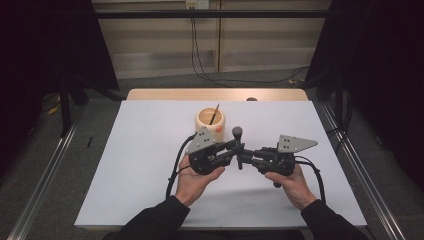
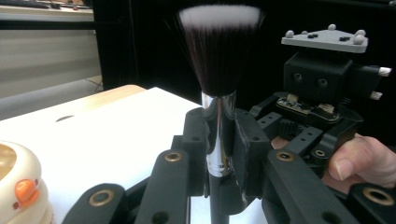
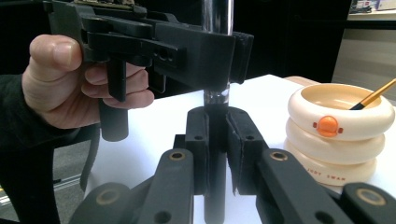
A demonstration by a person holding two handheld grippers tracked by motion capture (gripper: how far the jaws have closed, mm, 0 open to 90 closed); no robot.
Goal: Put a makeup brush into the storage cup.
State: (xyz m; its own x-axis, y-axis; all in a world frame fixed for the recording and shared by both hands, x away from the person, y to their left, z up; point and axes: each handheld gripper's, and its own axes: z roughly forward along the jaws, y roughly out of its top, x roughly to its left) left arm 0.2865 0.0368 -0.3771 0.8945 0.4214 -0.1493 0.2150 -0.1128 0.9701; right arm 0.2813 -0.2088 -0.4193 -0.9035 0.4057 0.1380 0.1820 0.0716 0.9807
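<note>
Holder (image 1: 209,120) on table (image 1: 125,165) behind the left gripper (image 1: 234,149), thin brush (image 1: 216,114) leaning inside it, makeup brush (image 1: 237,132) upright between left gripper and right gripper (image 1: 245,159), both meeting mid-table

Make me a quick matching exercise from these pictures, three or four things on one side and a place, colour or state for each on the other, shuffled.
1. makeup brush
2. cream holder
3. left gripper
4. table

a. white top
b. stands behind both grippers
c. upright, bristles up
d. shut on the silver ferrule

Pairs: 1-c, 2-b, 3-d, 4-a
</note>
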